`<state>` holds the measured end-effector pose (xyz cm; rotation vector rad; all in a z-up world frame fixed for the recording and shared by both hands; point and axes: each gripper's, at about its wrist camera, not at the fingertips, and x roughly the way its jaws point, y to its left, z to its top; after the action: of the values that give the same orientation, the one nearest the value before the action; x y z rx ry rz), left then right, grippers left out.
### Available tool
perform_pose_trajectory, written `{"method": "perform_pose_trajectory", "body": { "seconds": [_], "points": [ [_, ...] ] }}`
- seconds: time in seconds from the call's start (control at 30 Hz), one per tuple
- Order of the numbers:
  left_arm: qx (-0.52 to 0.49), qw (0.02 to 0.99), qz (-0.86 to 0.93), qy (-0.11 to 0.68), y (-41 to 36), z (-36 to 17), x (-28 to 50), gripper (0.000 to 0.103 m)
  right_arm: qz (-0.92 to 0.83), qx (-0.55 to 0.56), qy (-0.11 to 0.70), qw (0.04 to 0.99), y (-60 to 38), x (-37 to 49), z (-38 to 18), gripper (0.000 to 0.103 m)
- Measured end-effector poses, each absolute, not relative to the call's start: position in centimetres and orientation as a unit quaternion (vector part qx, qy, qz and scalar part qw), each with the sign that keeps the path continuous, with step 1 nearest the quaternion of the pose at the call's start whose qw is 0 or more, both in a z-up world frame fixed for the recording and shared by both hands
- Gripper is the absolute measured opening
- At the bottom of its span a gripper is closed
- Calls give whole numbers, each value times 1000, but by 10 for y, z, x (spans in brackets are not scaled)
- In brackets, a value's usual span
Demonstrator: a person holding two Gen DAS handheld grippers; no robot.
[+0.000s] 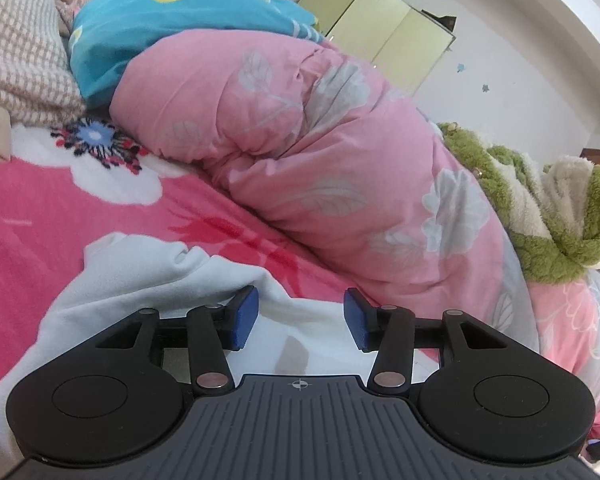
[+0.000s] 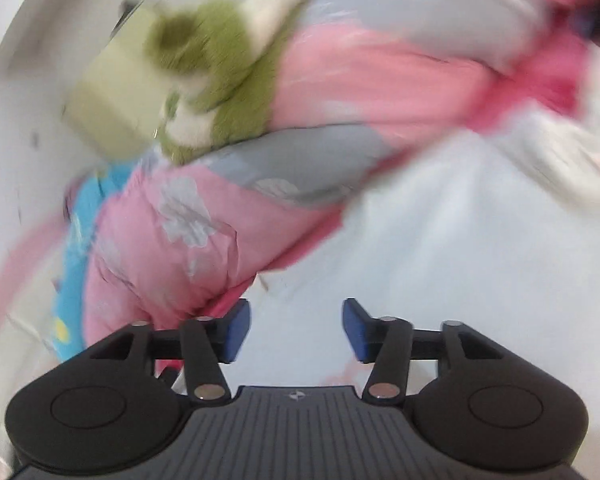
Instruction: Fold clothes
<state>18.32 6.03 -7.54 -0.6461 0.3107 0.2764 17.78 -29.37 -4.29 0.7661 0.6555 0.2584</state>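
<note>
The left claw (image 1: 300, 318) hangs low over a white garment (image 1: 148, 280) spread on the bed (image 1: 32, 216), its blue pads (image 1: 244, 316) apart with nothing pinched between them; the cloth lies just under and ahead of the claw, running off to its left. A faint grey mark on the garment sits right below the gap. Whether the pads brush the cloth cannot be told. Beyond the garment the pink flowered blanket of the bed shows, and ahead of the claw, rising to its right, lies a bulky pink quilt (image 1: 320, 152) with pale leaf prints. A blue cover (image 1: 172, 28) sits behind the quilt, far ahead and left, beside a checked pillow (image 1: 20, 48). A green and cream plush (image 1: 548, 208) lies far right, and yellow cupboard doors (image 1: 376, 20) stand against the wall behind.

The right claw (image 2: 296, 330) is released too, its pads (image 2: 354, 330) parted and empty. Its view is badly smeared. The garment (image 2: 440, 260) fills the space ahead and to its right, passing under the claw. The quilt (image 2: 172, 232) lies ahead and left, the plush (image 2: 216, 80) farther off above it, the blue cover (image 2: 76, 248) at far left.
</note>
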Motion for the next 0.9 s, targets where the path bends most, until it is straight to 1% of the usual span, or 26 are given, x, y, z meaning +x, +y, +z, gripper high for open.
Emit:
{"method": "perform_pose_trajectory", "body": {
  "seconds": [0.07,0.1,0.27,0.33,0.4,0.43,0.47,0.5,0.57,0.67,0.77,0.83,0.87,0.9],
  "points": [
    [-308,928,132,162,60,-61,171,48,123,393,303,860,-302,160,-50,59],
    [-295,932,128,167,59,-52,162,50,125,402,297,857,-306,154,-51,60],
    [-241,940,117,213,75,-29,113,53,156,388,287,862,-287,145,-64,65],
    [-228,936,139,229,89,-27,98,54,196,394,298,847,-273,152,-71,69],
    [-217,929,164,252,103,-26,91,54,230,393,322,830,-256,164,-75,78],
    [-214,924,175,263,109,-27,91,54,244,388,338,822,-246,172,-77,78],
    [-213,919,184,275,115,-28,95,54,255,380,351,817,-238,177,-79,79],
    [-211,914,191,289,121,-29,100,54,262,368,361,816,-232,181,-82,85],
    [-221,902,189,320,131,-35,116,54,275,345,380,813,-220,187,-89,91],
    [-236,887,165,362,142,-45,148,54,281,302,385,826,-208,183,-97,92],
    [-317,858,146,376,160,-57,182,54,295,306,385,819,-205,180,-91,103],
    [-373,831,140,388,175,-67,205,54,309,311,385,812,-203,178,-91,103],
    [-376,825,139,398,177,-73,215,54,308,305,386,814,-201,176,-92,103],
    [-367,822,150,409,175,-78,222,51,308,297,386,817,-198,175,-92,103]
  ]
}}
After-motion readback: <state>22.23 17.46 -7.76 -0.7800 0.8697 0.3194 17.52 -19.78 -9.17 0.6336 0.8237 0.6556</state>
